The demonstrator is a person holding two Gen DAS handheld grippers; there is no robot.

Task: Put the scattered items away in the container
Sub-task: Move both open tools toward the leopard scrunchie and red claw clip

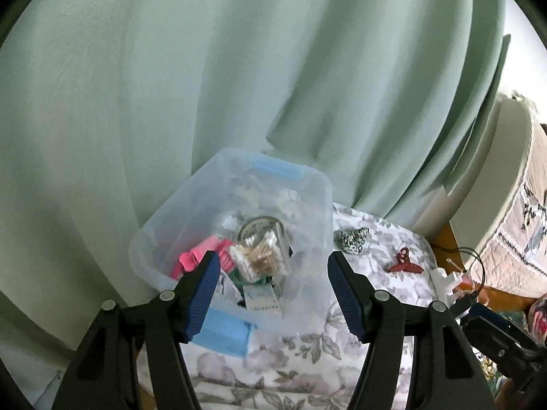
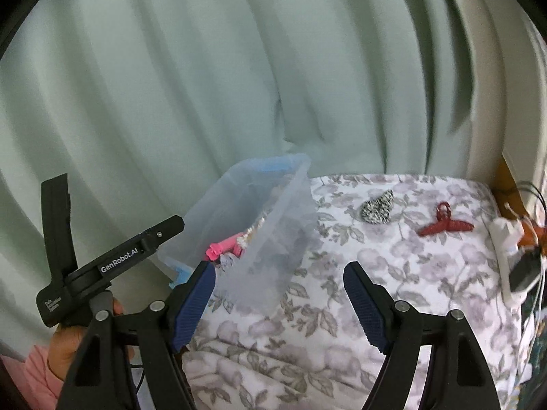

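A clear plastic bin (image 1: 318,184) with blue latches stands on the flowered cloth; it also shows in the right wrist view (image 2: 294,201). It holds a pack of cotton swabs (image 1: 259,256), a pink item (image 1: 195,256), a tape roll (image 1: 261,227) and a small box. On the cloth to its right lie a black-and-white scrunchie (image 1: 354,241) (image 2: 377,210) and a red claw clip (image 1: 405,263) (image 2: 444,225). My left gripper (image 1: 271,294) is open and empty, just above the bin's near rim. My right gripper (image 2: 278,302) is open and empty above the cloth, well short of the scrunchie.
A green curtain (image 1: 239,85) hangs right behind the bin. The flowered cloth (image 2: 342,341) covers the table. A white power strip with plugs and cables (image 2: 509,239) lies at the table's right edge. A quilted bed (image 1: 512,222) stands at the far right.
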